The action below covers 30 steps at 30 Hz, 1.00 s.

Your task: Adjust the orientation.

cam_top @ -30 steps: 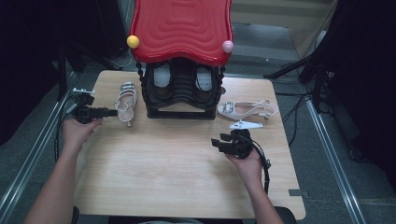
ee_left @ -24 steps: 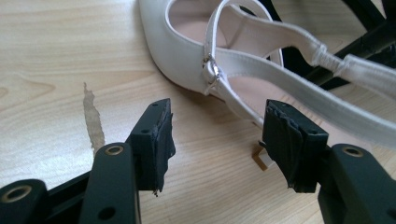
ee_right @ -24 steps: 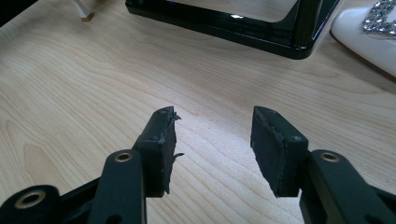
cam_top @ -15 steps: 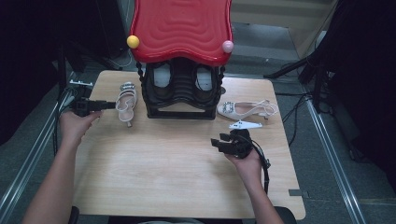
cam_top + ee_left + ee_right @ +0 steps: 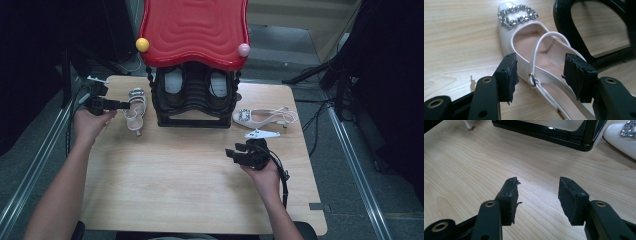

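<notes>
Sandal (image 5: 541, 62) lies between open left claw (image 5: 539, 75) pads (untouched, seemingly).

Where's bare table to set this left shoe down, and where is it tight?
Free: the wide wooden table between the black rack and the near edge, left of the right gripper. Crowded: the far strip, where the left shoe between the left gripper jaws and the right shoe flank the rack.

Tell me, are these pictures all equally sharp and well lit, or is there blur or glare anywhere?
High view: the table is lit but its surroundings fall into darkness, and the picture is soft. Left gripper view: crisp on the shoe's sparkling buckle, no blur. Right gripper view: sharp wood grain, with a small glare spot on the glossy black rack base.
</notes>
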Tool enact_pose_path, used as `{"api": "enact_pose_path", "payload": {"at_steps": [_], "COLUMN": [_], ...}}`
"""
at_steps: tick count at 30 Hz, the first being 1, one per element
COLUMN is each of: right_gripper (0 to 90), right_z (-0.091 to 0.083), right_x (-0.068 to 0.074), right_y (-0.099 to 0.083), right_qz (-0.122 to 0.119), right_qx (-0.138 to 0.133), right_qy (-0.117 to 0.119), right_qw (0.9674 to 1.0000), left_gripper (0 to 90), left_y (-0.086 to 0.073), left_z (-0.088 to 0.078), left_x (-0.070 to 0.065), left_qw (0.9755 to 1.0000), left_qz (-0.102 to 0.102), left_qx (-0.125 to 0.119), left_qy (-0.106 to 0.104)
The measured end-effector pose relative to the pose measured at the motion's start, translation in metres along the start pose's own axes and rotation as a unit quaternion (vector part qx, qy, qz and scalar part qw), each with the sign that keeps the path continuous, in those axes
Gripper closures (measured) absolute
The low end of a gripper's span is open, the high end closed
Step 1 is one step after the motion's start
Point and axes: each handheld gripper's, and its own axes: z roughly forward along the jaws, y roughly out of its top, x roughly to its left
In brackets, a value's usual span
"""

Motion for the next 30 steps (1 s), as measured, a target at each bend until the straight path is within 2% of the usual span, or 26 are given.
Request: {"api": "enact_pose_path", "payload": {"at_steps": [1,6,11,13,14,18,21,24,26,30], "right_gripper": [51.3,51.3,51.3,51.3,51.3,51.3,51.3,51.3,51.3,51.2], "right_z": [0.0,0.0,0.001,0.001,0.001,0.002,0.002,0.002,0.002,0.002], "right_x": [0.0,0.0,0.0,0.001,0.001,0.001,0.002,0.002,0.002,0.002], "right_y": [0.0,0.0,0.0,0.0,0.0,0.0,0.0,0.0,0.0,0.0], "right_qz": [-0.001,0.0,-0.003,-0.002,-0.002,-0.001,-0.004,-0.004,-0.004,-0.003], "right_qx": [0.0,0.001,0.0,0.001,0.001,0.001,0.002,0.003,0.002,0.002], "right_qy": [0.0,0.001,0.0,0.0,0.0,0.0,0.001,0.001,0.002,0.001], "right_qw": [1.0,1.0,1.0,1.0,1.0,1.0,1.0,1.0,1.0,1.0], "left_gripper": [44.7,44.7,44.3,44.2,44.2,44.6,44.6,46.9,46.8,50.4], "left_y": [-0.001,-0.002,-0.002,-0.002,-0.002,-0.001,-0.001,-0.002,-0.004,-0.005], "left_z": [0.003,0.017,0.024,0.025,0.027,0.029,0.031,0.034,0.037,0.038], "left_x": [-0.001,-0.001,0.001,0.002,0.001,-0.004,-0.006,-0.006,-0.002,0.0], "left_qw": [1.0,0.9998,0.9996,0.9996,0.9996,0.9994,0.9996,0.9987,0.9989,0.9988], "left_qz": [-0.007,-0.006,-0.018,-0.012,-0.018,-0.002,-0.01,0.003,-0.013,-0.012], "left_qx": [0.001,0.015,0.011,0.014,0.01,0.016,0.013,0.026,0.028,0.027], "left_qy": [-0.002,0.008,0.017,0.022,0.022,0.029,0.024,0.043,0.035,0.038]}}
